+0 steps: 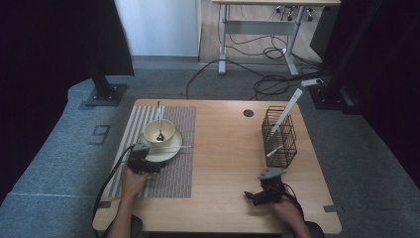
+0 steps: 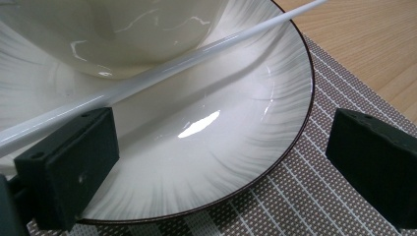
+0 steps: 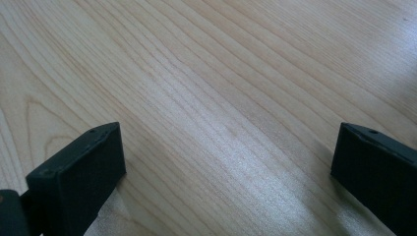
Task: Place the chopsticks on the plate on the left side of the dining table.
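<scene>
A cream bowl (image 1: 159, 131) with a metal spoon (image 1: 160, 124) in it stands on a white plate (image 1: 168, 151) with a dark rim, on a striped placemat (image 1: 168, 173). A white chopstick (image 1: 173, 147) lies across the plate beside the bowl. My left gripper (image 1: 144, 161) is open at the plate's near left edge; in the left gripper view the plate (image 2: 211, 147) spans the gap between its jaws and the chopstick (image 2: 162, 73) runs just above the left one. My right gripper (image 1: 257, 195) rests open over bare wood (image 3: 221, 113) at the front right.
A black wire basket (image 1: 280, 136) at the right of the table holds white chopsticks (image 1: 286, 111) leaning out. A round cable hole (image 1: 248, 113) sits near the far edge. Beyond the table are a monitor stand (image 1: 104, 91), cables on the floor and another desk.
</scene>
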Demonstrator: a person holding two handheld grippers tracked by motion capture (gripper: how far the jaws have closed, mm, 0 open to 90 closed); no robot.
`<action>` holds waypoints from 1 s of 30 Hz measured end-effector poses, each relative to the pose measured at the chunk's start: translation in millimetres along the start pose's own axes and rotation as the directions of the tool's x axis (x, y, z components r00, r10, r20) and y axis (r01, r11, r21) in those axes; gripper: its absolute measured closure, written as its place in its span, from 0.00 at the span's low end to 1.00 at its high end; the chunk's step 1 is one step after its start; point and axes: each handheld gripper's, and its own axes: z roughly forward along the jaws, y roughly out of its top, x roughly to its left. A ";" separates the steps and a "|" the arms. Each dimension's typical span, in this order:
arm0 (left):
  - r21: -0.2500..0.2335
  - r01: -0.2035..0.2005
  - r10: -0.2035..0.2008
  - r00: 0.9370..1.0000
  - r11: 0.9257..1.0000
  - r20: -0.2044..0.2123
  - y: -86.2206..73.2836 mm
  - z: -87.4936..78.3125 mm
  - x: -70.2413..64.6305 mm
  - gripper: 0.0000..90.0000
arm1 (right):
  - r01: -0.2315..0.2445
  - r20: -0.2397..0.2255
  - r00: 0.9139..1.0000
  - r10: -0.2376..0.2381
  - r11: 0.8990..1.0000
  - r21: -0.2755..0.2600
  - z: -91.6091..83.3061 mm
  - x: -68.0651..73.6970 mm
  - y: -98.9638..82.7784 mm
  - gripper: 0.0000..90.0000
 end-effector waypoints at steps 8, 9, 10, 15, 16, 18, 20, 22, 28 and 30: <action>0.003 0.000 0.000 1.000 1.000 -0.002 -0.2 0.4 0.7 0.00 | 0.000 0.000 1.000 0.000 1.000 0.000 0.0 0.0 0.0 0.00; 0.003 0.000 0.000 1.000 1.000 -0.002 -0.2 0.4 0.8 0.00 | 0.000 0.000 1.000 0.000 1.000 0.000 0.0 0.0 0.0 0.00; 0.003 0.000 0.000 1.000 1.000 -0.002 -0.2 0.4 0.8 0.00 | 0.000 0.000 1.000 0.000 1.000 0.000 0.0 0.0 0.0 0.00; 0.006 0.001 -0.001 1.000 1.000 -0.003 -0.3 0.6 1.0 0.00 | 0.000 0.000 1.000 0.000 1.000 0.000 0.0 0.0 0.0 0.00; 0.005 -0.001 0.001 1.000 1.000 -0.004 -0.3 0.6 1.1 0.00 | -0.001 0.001 1.000 0.001 1.000 -0.001 0.1 0.1 0.0 0.00; 0.004 -0.001 0.001 1.000 1.000 -0.007 -0.3 0.4 1.1 0.00 | 0.000 0.000 1.000 0.000 1.000 0.000 0.0 0.0 0.0 0.00; 0.002 0.000 0.000 1.000 1.000 -0.008 -0.2 0.1 1.2 0.00 | 0.000 0.000 1.000 0.000 1.000 0.000 0.0 0.0 0.0 0.00; -0.003 0.000 0.000 1.000 1.000 -0.012 0.0 -0.5 1.3 0.00 | 0.000 0.000 1.000 0.000 1.000 0.000 0.0 0.0 0.0 0.00; -0.003 0.002 -0.002 1.000 1.000 -0.008 -0.1 -0.4 1.6 0.00 | 0.000 0.000 1.000 0.000 1.000 0.000 0.0 0.0 0.0 0.00; -0.006 0.003 -0.003 1.000 1.000 -0.005 0.1 -1.1 1.1 0.00 | 0.000 0.000 1.000 0.000 1.000 0.000 0.0 0.0 0.0 0.00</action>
